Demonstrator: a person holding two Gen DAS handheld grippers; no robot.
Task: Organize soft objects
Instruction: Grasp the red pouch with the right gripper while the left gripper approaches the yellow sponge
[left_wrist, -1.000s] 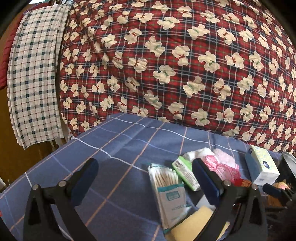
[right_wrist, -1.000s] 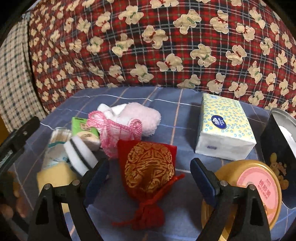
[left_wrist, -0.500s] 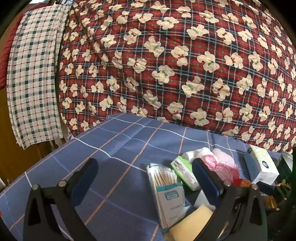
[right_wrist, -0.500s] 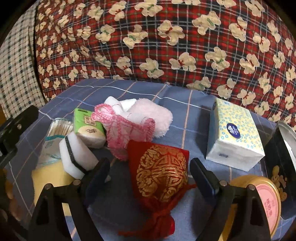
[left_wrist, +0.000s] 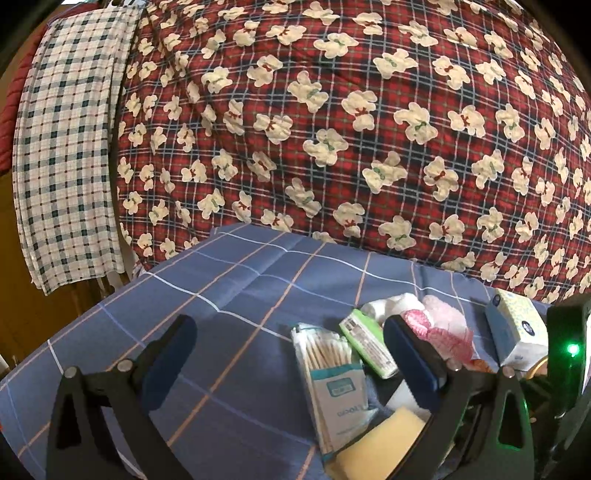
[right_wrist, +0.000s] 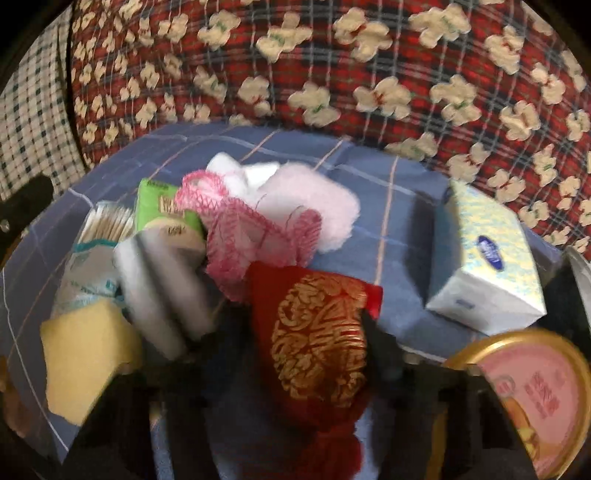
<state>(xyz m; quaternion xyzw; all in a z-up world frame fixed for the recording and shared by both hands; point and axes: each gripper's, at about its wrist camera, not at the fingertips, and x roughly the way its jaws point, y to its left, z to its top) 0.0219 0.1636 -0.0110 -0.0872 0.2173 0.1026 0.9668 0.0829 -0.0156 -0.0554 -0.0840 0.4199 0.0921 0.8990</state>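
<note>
Blue checked cloth (left_wrist: 236, 295) covers the bed under my left claw (left_wrist: 291, 354), whose fingers stand wide apart with nothing between them. Just right of it lie a pack of cotton swabs (left_wrist: 332, 373), a green tissue packet (left_wrist: 365, 343) and a yellow sponge (left_wrist: 380, 443). My right claw (right_wrist: 299, 354) is badly blurred (I cannot tell its opening); its dark fingers flank the red and gold pouch (right_wrist: 317, 332), which lies beside the pink mesh bag (right_wrist: 251, 236) and tissue box (right_wrist: 484, 262).
</note>
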